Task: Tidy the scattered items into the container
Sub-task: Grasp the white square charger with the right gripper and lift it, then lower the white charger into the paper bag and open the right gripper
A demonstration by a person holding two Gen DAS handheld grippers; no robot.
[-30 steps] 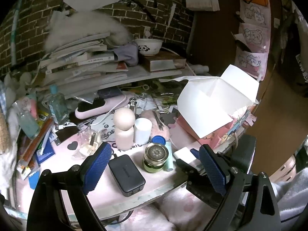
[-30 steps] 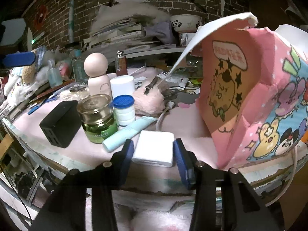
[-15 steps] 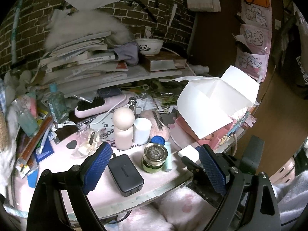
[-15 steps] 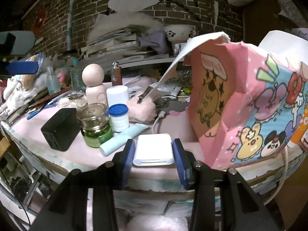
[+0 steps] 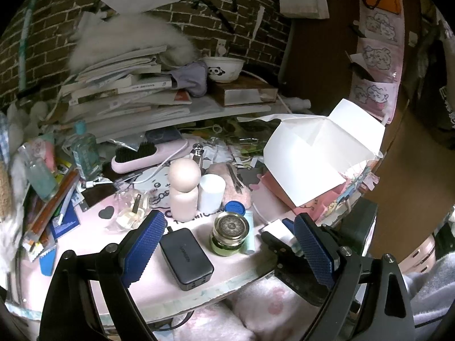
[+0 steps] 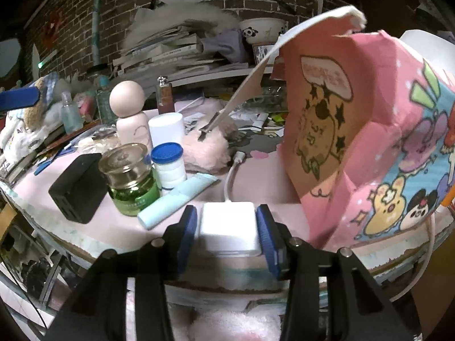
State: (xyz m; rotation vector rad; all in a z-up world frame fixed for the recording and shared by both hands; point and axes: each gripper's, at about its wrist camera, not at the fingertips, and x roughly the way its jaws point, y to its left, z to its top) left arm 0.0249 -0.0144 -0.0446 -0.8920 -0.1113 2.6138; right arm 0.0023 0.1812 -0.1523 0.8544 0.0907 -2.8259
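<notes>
My right gripper (image 6: 227,228) is shut on a white charger block (image 6: 229,228) with a white cable, at the table's front edge. The pink cartoon box (image 6: 366,142), the container, stands open just to its right; its white flaps (image 5: 315,153) show in the left wrist view. My left gripper (image 5: 227,244) is open and empty above the front edge. Between its fingers lie a black charger (image 5: 186,258) and a green glass jar (image 5: 229,234). The right gripper's arm (image 5: 287,247) shows by the left gripper's right finger.
On the pink mat stand a pink round-headed bottle (image 6: 129,119), a white cylinder (image 6: 166,129), a blue-lidded jar (image 6: 167,164), a pale blue tube (image 6: 176,199) and a pink fluffy pouch (image 6: 204,150). A stack of books (image 5: 119,91) and a panda bowl (image 5: 224,68) fill the back.
The right gripper has closed in on the white charger block and drawn back slightly toward the table edge. The left gripper has barely moved.
</notes>
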